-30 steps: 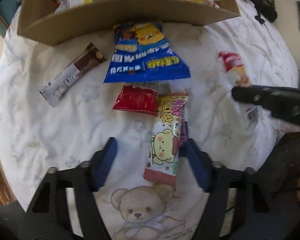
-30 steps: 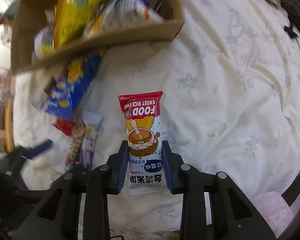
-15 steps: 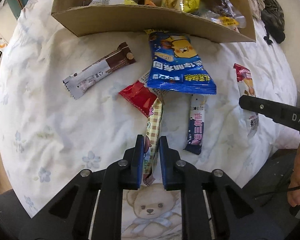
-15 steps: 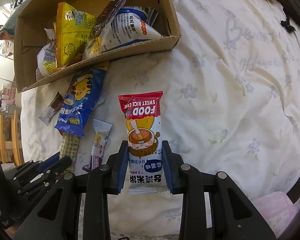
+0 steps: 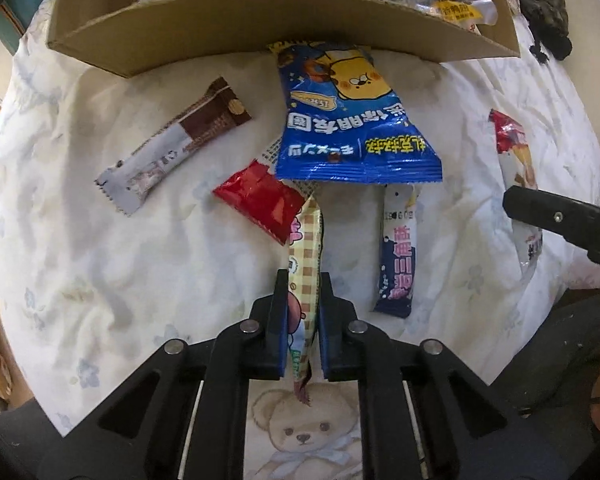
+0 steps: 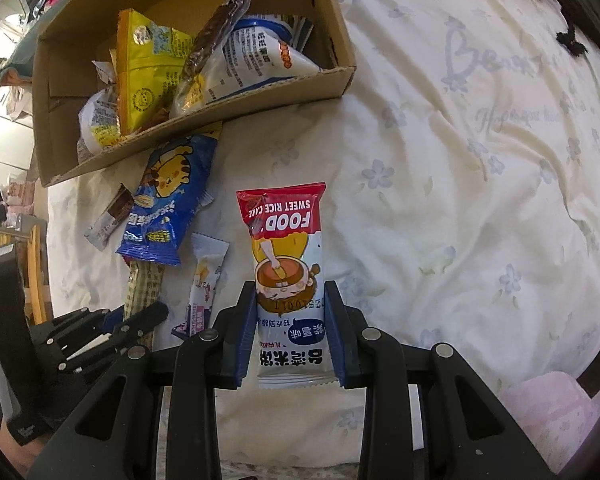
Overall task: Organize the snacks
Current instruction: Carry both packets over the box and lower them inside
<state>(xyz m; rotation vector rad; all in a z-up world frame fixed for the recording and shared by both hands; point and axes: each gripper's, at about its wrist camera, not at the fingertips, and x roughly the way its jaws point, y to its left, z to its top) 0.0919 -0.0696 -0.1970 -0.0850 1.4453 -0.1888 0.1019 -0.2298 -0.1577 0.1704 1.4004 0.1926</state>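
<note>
Since both packets are light, crinkly film, we pinch them near the lower end: left gripper (image 5: 303, 320) clamps the checked bear packet (image 5: 305, 256), which hangs edge-on above the bedsheet (image 5: 140, 264). Right gripper (image 6: 290, 334) holds the rice cake packet (image 6: 286, 276) flat across its width, near the cardboard box (image 6: 204, 120); we expect slippery foil, so grip firmly.

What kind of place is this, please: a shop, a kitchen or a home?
Most likely a bedroom at home. The snacks lie on a soft floral quilt with a printed teddy bear, like bedding, beside a plain cardboard box of snacks, not on a shop shelf.
</note>
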